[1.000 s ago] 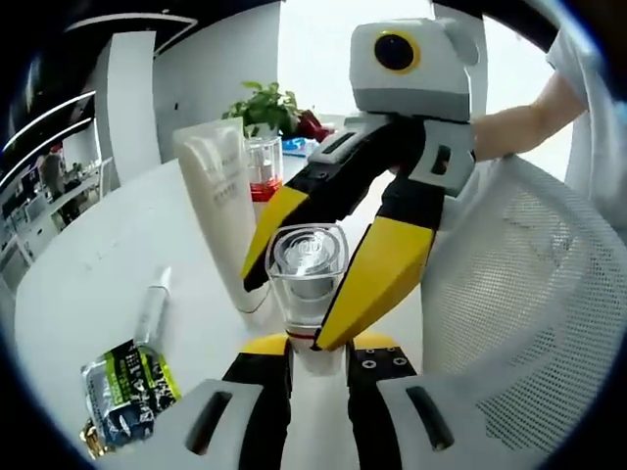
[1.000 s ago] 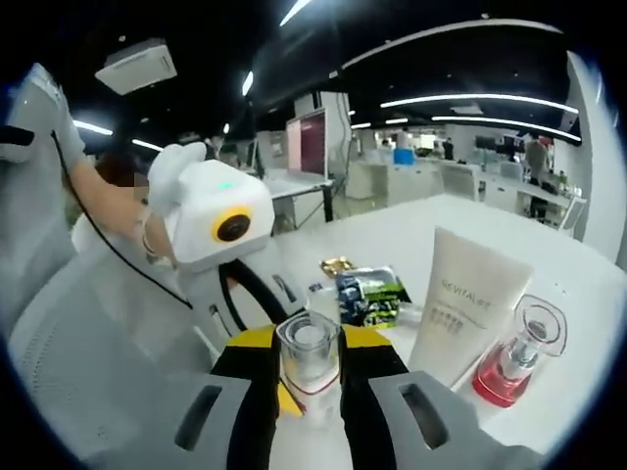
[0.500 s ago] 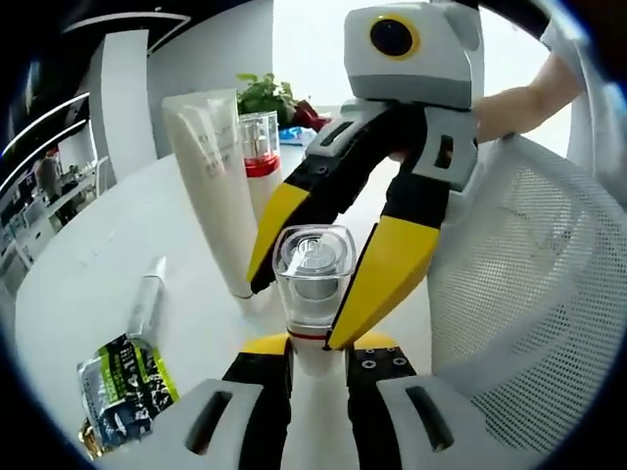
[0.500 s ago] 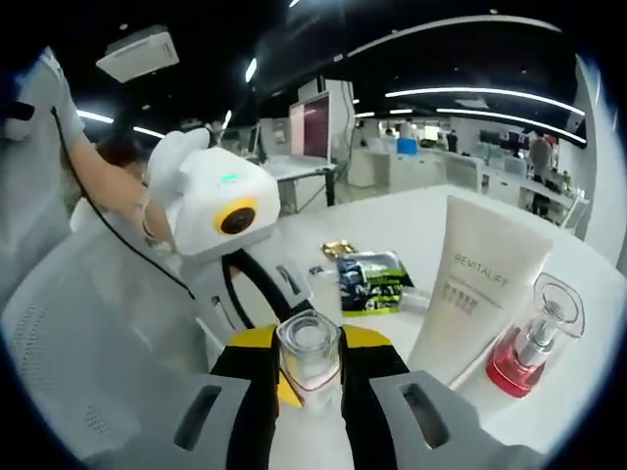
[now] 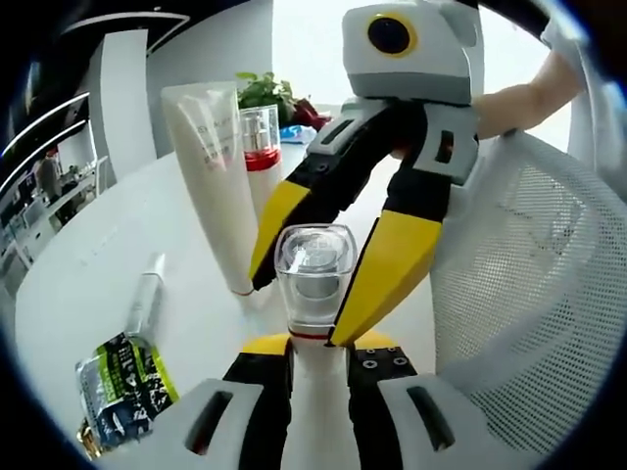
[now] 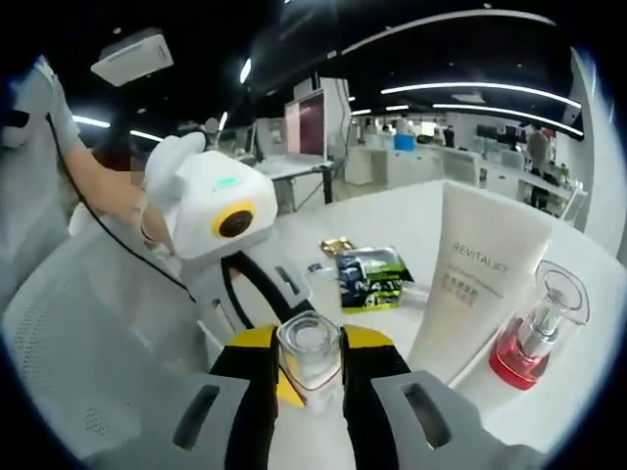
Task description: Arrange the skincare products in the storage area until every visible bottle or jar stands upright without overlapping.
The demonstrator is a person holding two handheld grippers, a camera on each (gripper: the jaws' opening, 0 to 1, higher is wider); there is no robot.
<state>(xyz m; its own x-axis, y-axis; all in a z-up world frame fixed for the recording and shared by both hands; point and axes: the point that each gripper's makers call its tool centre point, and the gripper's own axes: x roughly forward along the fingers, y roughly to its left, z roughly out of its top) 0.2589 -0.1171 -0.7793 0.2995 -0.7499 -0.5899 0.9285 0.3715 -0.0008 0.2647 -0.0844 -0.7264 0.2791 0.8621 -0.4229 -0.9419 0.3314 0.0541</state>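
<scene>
Both sets of tongs are on the same bottle [image 5: 313, 284]! The left tongs [image 5: 315, 357] squeeze its white body low down, while the right tongs [image 5: 312, 304] close their yellow tips on the clear square cap. The bottle's long axis runs straight out along the left tongs, cap pointing away. Beyond the bottle, on the white worktop [image 5: 88, 264], a white tube [image 5: 214, 176] stands cap-down, and a red-based bottle [image 5: 261, 147] stands upright just behind it.

"REVITALIFT" on the upright white tube [image 6: 472, 294], smaller print unreadable
</scene>
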